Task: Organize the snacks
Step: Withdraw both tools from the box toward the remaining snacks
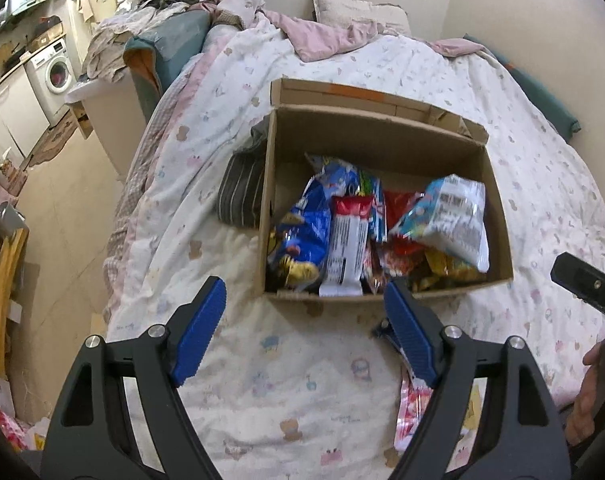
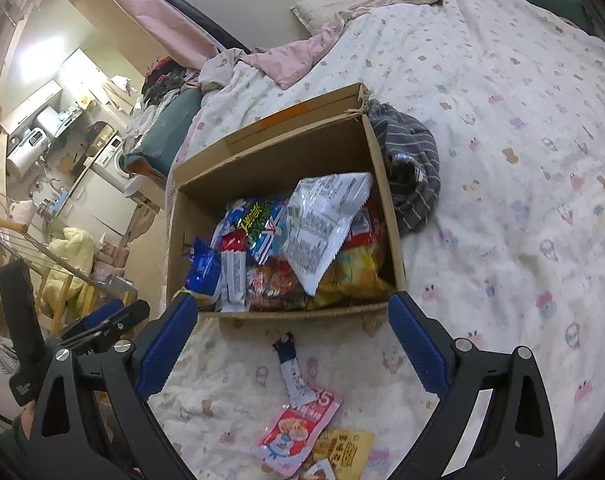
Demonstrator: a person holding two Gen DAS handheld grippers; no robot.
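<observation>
An open cardboard box [image 1: 382, 148] stands on the bed, holding several snack packets [image 1: 342, 232]. It also shows in the right wrist view [image 2: 278, 160] with the packets [image 2: 302, 240] inside. My left gripper [image 1: 306, 308] is open and empty, just short of the box's near wall. My right gripper [image 2: 290, 324] is open and empty, also at the near wall. On the quilt in front lie a thin blue-and-white stick packet [image 2: 292, 372], a pink packet [image 2: 298, 432] and a yellow packet [image 2: 346, 448]. The pink packet [image 1: 412, 412] is partly hidden behind my left gripper's right finger.
A striped grey cloth [image 1: 242, 188] lies against the box's side, and shows in the right wrist view [image 2: 414, 168]. The patterned quilt [image 2: 502, 160] covers the bed. The bed edge drops to the floor [image 1: 70, 208] on the left. A pillow [image 1: 354, 12] lies at the head.
</observation>
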